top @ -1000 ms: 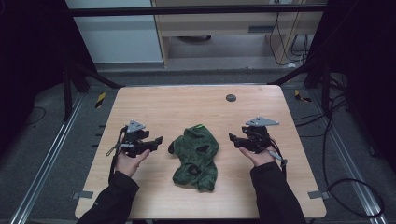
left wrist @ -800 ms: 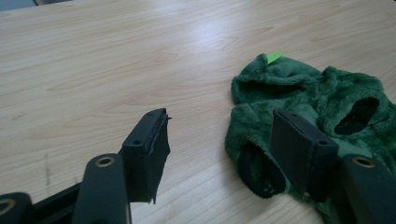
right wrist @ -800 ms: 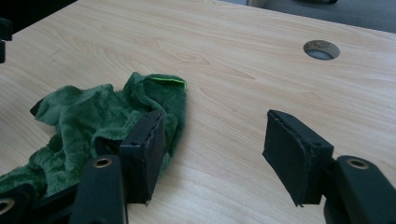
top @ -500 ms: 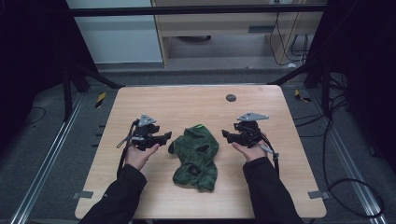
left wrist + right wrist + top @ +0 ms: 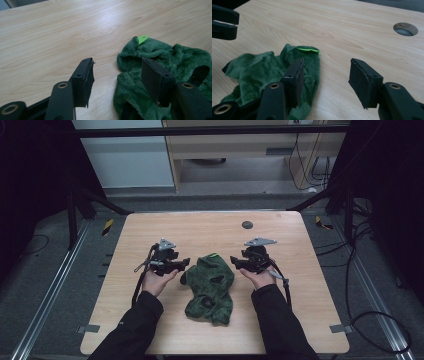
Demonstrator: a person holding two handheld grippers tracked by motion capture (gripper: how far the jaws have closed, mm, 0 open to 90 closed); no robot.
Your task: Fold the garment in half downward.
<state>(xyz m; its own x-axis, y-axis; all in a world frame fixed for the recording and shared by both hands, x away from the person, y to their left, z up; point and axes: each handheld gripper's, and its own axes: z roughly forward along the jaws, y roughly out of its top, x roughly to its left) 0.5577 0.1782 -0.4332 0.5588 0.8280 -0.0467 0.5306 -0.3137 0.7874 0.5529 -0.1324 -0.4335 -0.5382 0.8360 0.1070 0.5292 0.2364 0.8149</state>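
Observation:
A crumpled dark green fleece garment [image 5: 210, 287] with a bright green tag [image 5: 142, 38] lies at the middle of the wooden table [image 5: 300, 285]. My left gripper [image 5: 186, 265] sits right at its left edge, my right gripper [image 5: 233, 262] at its upper right edge. Both point inward at the cloth. In the left gripper view the left gripper [image 5: 117, 75] is open, and the garment [image 5: 175, 55] edge lies below and behind the right-hand jaw. In the right gripper view the right gripper [image 5: 325, 77] is open over bare wood, the garment [image 5: 257, 70] behind its left-hand jaw. Both pairs of jaws have just been closing a little, with no pad pressing on cloth.
A round cable hole [image 5: 247, 224] is set in the table near the far edge, also the hole [image 5: 405, 28] in the right gripper view. Cables trail from both grippers toward the near edge. Dark frame posts and floor rails surround the table.
Both hands have moved inward from the table's sides to the garment's edges. Both pairs of jaws stand slightly narrower. The garment has not moved.

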